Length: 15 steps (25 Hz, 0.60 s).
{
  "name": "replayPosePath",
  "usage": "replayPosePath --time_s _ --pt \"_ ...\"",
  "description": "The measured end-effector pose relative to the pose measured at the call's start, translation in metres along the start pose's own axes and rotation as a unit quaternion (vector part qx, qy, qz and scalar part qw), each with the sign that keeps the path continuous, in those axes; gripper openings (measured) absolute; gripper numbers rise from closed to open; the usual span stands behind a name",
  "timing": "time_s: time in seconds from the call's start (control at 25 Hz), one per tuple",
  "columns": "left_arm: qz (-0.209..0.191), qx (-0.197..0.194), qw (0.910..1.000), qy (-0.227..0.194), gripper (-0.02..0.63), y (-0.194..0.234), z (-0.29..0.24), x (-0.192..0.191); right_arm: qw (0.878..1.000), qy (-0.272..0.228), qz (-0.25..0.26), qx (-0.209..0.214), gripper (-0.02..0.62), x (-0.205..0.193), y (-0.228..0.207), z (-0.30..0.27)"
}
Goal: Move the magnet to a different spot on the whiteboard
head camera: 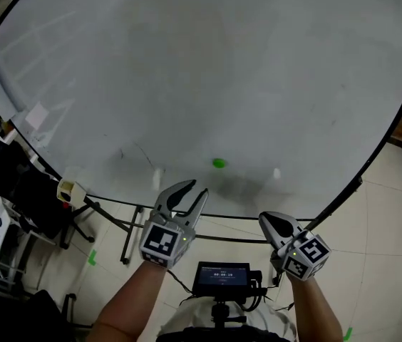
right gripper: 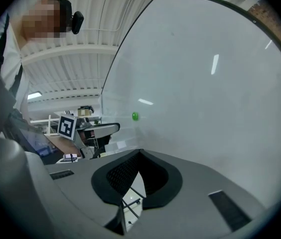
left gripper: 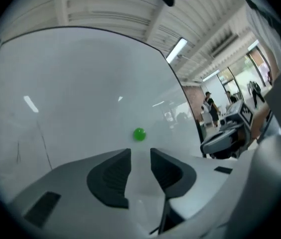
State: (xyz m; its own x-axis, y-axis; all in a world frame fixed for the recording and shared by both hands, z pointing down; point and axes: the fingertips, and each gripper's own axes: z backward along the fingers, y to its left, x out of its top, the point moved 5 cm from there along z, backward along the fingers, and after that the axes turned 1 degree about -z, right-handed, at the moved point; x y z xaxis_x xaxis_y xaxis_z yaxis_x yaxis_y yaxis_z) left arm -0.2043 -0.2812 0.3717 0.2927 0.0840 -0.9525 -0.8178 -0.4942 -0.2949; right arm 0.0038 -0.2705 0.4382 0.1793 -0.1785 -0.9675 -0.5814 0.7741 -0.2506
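Note:
A small round green magnet (head camera: 219, 163) sticks low on the big whiteboard (head camera: 208, 70). My left gripper (head camera: 195, 188) is just below and left of it, clear of it, jaws open with nothing between them. In the left gripper view the magnet (left gripper: 139, 134) shows straight ahead, just beyond the gap between the fingertips (left gripper: 120, 159). My right gripper (head camera: 266, 219) hangs lower to the right, below the board's bottom edge, shut and holding nothing. From the right gripper view the magnet (right gripper: 135, 116) is a far green dot, with the left gripper (right gripper: 93, 129) beside it.
The board's dark frame (head camera: 244, 218) runs just under the grippers' tips. Black chairs and desks (head camera: 16, 184) crowd the left. A small screen (head camera: 222, 276) sits at my chest. Tiled floor (head camera: 386, 248) lies at the right, and people stand far off (left gripper: 210, 106).

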Motion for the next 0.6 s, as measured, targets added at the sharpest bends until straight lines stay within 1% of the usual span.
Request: replayPosePath --time_s 0.08,0.16,0.36,0.48,0.6 --pt "0.073 -0.012 0.9973 0.006 0.146 0.003 0.017 -0.015 1.0 0.005 -0.005 0.004 0.025 -0.005 0.012 0.0" --pt "0.12 -0.018 0.9926 0.007 0.137 0.004 0.034 -0.029 1.0 0.009 -0.008 0.004 0.025 -0.01 0.022 0.0" --pt "0.177 -0.038 0.9832 0.02 0.108 -0.001 0.077 -0.067 1.0 0.019 -0.013 0.002 0.025 -0.025 0.053 0.001" --pt "0.219 -0.054 0.9737 0.029 0.083 -0.013 0.104 -0.093 0.999 0.027 -0.016 0.007 0.025 -0.035 0.078 0.001" --pt "0.241 -0.076 0.9665 0.046 0.068 -0.031 0.131 -0.111 0.999 0.034 -0.019 0.007 0.025 -0.044 0.1 0.007"
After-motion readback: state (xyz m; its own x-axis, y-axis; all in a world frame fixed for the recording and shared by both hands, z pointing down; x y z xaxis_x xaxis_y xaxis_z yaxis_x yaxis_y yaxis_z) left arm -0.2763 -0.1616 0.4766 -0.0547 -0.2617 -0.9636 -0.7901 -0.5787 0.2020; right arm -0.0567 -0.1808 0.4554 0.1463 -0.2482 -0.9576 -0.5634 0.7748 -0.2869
